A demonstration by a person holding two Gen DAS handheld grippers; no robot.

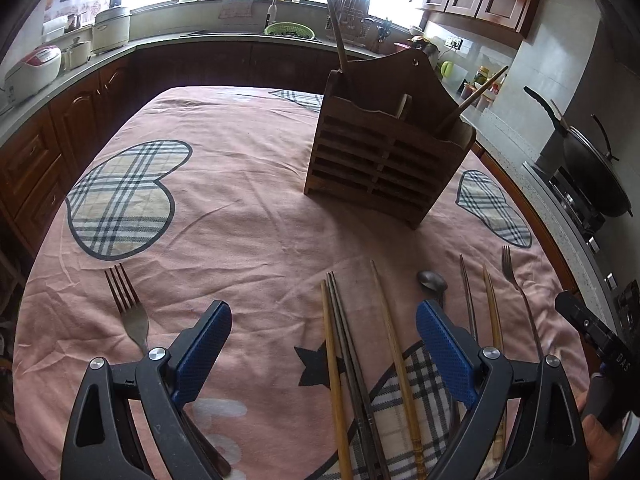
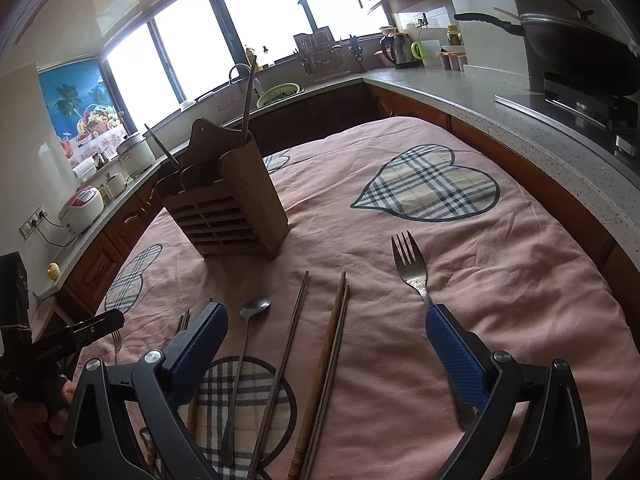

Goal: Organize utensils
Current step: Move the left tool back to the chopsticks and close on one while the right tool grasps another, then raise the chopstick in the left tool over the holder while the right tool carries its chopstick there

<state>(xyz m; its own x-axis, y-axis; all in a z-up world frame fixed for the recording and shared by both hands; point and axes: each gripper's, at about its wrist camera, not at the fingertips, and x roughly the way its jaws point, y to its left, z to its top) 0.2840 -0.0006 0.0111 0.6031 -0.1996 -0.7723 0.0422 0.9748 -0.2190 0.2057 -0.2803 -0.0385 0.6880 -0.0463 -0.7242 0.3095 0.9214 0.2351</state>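
On the pink cloth in front of the wooden holder [image 1: 384,152], the utensils lie in a loose row: chopsticks [image 1: 340,360], a spoon [image 2: 248,344] and a fork [image 2: 412,276], while both my left gripper [image 1: 324,344] and right gripper [image 2: 326,344] hover wide open, holding nothing. I judge the next step is a pick. I would come down square across one handle, close mid-length so it won't pivot, then lift it clear of its neighbours before aiming at a compartment.
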